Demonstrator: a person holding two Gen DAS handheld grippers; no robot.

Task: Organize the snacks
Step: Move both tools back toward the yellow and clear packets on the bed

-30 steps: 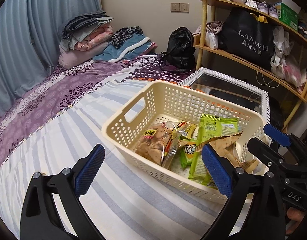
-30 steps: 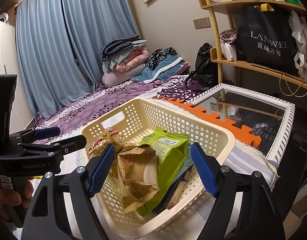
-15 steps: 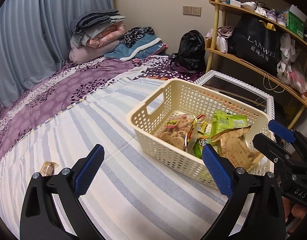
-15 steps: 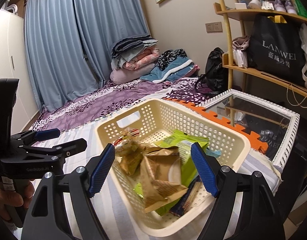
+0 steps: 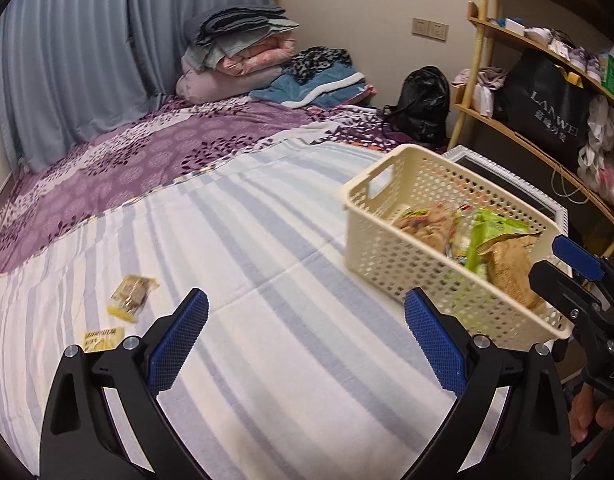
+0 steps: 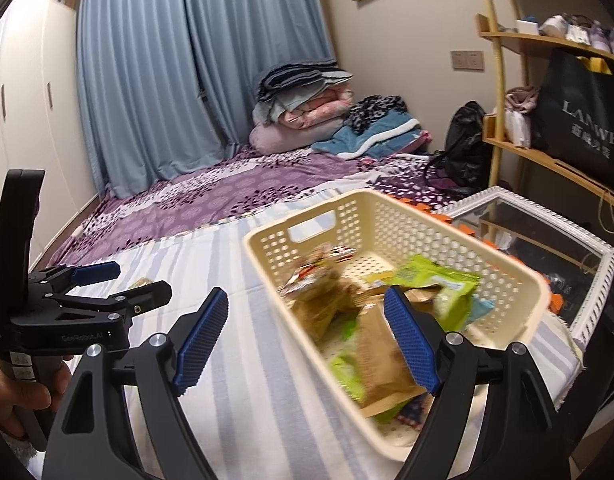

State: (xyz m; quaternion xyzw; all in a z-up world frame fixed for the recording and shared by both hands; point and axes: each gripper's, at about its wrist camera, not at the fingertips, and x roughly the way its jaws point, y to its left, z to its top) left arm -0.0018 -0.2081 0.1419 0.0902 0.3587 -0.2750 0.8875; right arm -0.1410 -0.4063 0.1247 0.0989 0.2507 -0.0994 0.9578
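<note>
A cream perforated basket (image 5: pixel 387 252) (image 6: pixel 267 252) stands on the striped sheet and holds several snack packs: green ones (image 5: pixel 495 228) (image 6: pixel 443 284) and a brown one (image 5: pixel 511 272) (image 6: pixel 383 356). Two small snack packets lie loose on the sheet at the left: a clear one (image 5: pixel 131 294) and a yellow one (image 5: pixel 103 338). My left gripper (image 5: pixel 307 340) is open and empty over the sheet, left of the basket; it also shows in the right wrist view (image 6: pixel 107 280). My right gripper (image 6: pixel 307 340) is open and empty at the basket's near left corner; it also shows in the left wrist view (image 5: pixel 571 272).
The bed carries a purple floral cover (image 5: pixel 147 160) and folded bedding (image 5: pixel 243 52) at the far end. A white-framed glass table (image 6: pixel 547 240) and a wooden shelf (image 5: pixel 547 152) with bags stand right of the basket. A black backpack (image 5: pixel 423 104) sits by the wall.
Both grippers have drawn back and swung left. The basket now sits further right in both views, and the two loose packets have come into the left wrist view.
</note>
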